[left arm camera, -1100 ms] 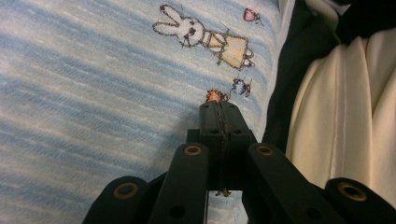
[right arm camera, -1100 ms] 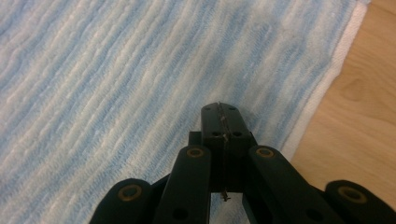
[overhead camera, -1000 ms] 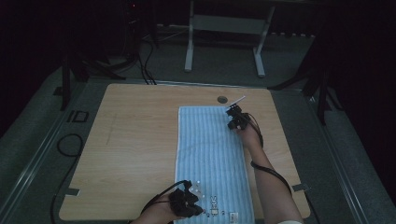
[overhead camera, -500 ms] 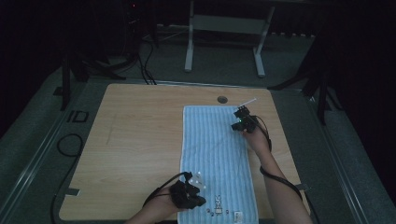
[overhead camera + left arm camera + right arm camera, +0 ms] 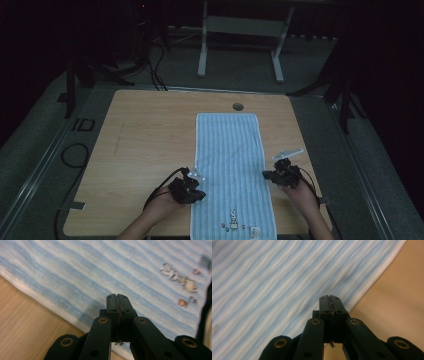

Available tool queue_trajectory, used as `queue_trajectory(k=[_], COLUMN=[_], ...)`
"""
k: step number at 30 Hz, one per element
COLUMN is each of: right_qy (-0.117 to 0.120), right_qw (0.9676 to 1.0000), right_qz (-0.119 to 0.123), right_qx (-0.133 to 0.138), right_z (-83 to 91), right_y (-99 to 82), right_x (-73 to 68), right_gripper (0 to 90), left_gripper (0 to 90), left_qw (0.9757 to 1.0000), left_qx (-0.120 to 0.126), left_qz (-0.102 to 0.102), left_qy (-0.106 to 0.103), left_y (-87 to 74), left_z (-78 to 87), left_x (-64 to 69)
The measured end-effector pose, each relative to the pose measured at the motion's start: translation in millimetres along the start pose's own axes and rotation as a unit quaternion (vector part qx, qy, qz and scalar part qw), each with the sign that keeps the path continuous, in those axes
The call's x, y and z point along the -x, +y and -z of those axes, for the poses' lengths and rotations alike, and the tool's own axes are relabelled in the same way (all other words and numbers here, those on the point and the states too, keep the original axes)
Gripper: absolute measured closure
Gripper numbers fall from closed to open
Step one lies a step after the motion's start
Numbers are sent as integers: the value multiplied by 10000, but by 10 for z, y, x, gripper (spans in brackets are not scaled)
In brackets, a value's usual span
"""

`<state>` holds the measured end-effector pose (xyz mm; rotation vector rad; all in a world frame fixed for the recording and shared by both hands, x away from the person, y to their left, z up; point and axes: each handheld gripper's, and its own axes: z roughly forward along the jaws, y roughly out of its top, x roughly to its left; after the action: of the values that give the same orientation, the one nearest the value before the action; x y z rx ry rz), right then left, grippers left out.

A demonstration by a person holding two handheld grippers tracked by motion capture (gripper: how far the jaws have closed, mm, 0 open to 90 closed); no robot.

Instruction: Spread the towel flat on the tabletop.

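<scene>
Your grippers flank the striped towel [image 5: 227, 165] near the table's [image 5: 145, 135] front edge.
Left gripper [image 5: 191, 189] and right gripper [image 5: 280, 175] both pinched closed, empty; left gripper view reveals small embroidered figures [image 5: 178, 280] on ribbed terry.

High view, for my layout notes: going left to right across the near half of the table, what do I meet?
Black cable loop → left tongs → blue striped towel → right tongs.

Two black hand-held grippers, the left gripper [image 5: 187, 190] and right gripper [image 5: 284, 175], show matte linkage arms with brass-ringed pivot holes, trailing black cables, above bare forearms without sleeves.
</scene>
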<state>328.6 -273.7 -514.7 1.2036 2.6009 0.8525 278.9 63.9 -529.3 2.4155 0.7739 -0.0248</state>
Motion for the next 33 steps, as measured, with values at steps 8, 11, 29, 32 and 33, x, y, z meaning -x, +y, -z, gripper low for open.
queue_trajectory(k=[8, 11, 29, 32, 33], right_qy=[10, 12, 24, -125, -185], right_qw=[9996, 9998, 9999, 9998, 9996], right_qz=[103, 44, -109, -130, -146], right_qx=[-258, -216, 26, 131, 154], right_z=[-24, 10, 295, 340, 340], right_y=[-300, -362, -433, -291, -241], right_x=[-129, -132, -137, -6, 41], right_gripper=[892, 891, 820, 785, 753], left_gripper=[886, 886, 777, 733, 724], left_qw=[10000, 9999, 9997, 9987, 9982], left_qx=[-46, -9, 170, 288, 312], left_qz=[80, 100, 149, 402, 487], left_qy=[-17, -60, -37, 144, 178], left_y=[-43, -62, -50, -35, -28], left_z=[-72, -76, 90, 176, 197], left_x=[-30, 0, 57, -135, -205])
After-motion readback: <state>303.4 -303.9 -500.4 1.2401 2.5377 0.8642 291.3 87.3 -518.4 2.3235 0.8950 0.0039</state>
